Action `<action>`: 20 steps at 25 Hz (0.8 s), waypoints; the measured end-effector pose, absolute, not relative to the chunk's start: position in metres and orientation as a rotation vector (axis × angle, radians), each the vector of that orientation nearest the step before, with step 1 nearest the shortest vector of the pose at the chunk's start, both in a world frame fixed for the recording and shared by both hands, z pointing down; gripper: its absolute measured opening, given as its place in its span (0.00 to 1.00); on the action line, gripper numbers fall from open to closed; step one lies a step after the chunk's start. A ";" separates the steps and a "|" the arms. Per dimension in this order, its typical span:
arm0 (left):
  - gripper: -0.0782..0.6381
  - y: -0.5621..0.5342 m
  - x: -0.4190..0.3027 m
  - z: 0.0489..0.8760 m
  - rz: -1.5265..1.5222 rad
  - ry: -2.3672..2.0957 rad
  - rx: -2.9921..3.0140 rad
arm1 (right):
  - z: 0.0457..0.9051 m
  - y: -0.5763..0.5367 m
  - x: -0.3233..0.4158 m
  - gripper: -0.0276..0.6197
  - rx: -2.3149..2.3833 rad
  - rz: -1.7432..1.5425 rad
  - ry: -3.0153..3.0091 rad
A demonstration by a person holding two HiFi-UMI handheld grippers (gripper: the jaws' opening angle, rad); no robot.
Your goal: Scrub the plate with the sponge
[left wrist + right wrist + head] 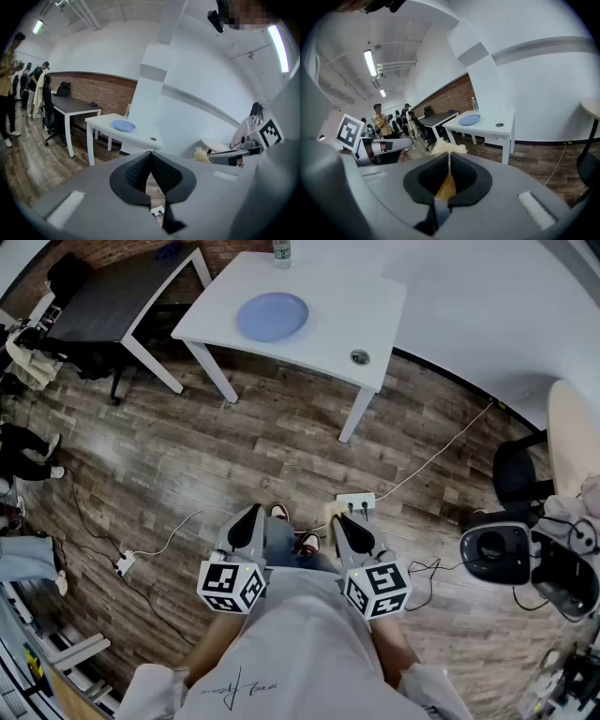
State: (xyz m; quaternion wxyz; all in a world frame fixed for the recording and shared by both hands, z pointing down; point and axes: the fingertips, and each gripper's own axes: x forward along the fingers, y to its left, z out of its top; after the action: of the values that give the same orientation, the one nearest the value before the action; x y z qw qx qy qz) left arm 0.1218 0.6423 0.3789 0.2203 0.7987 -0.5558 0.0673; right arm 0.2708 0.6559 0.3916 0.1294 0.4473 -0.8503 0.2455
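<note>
A light blue plate (272, 317) lies on the white table (328, 334) far ahead of me, across the wooden floor. Both grippers are held low against the person's body. My left gripper (254, 511) is shut with nothing between its jaws. My right gripper (340, 518) is shut on a yellowish sponge (331, 515). In the right gripper view the sponge (448, 149) sticks out frayed past the closed jaws, and the plate (469, 120) is small and distant. The left gripper view also shows the plate (123, 125) far off on the table (140, 137).
A bottle (281, 251) stands at the table's back edge, and a round grommet (360, 357) sits near its right corner. A dark desk (122, 292) is to the left. A power strip (356, 501) and cables lie on the floor. A black chair (516, 470) stands at right. People (383, 123) stand by the brick wall.
</note>
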 end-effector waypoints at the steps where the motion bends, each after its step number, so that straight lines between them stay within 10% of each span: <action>1: 0.11 0.642 0.123 0.377 0.179 -1.535 2.216 | 0.391 0.655 0.271 0.06 1.301 0.714 -2.472; 20: 0.11 0.564 0.102 0.378 0.077 -1.564 2.179 | 0.385 0.588 0.233 0.06 1.176 0.698 -2.453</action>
State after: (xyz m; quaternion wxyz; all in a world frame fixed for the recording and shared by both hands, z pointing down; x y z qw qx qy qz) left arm 0.1020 0.5639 0.3784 0.2272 0.7908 -0.5677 0.0280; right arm 0.2334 0.5884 0.3845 0.1660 0.4131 -0.8613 0.2450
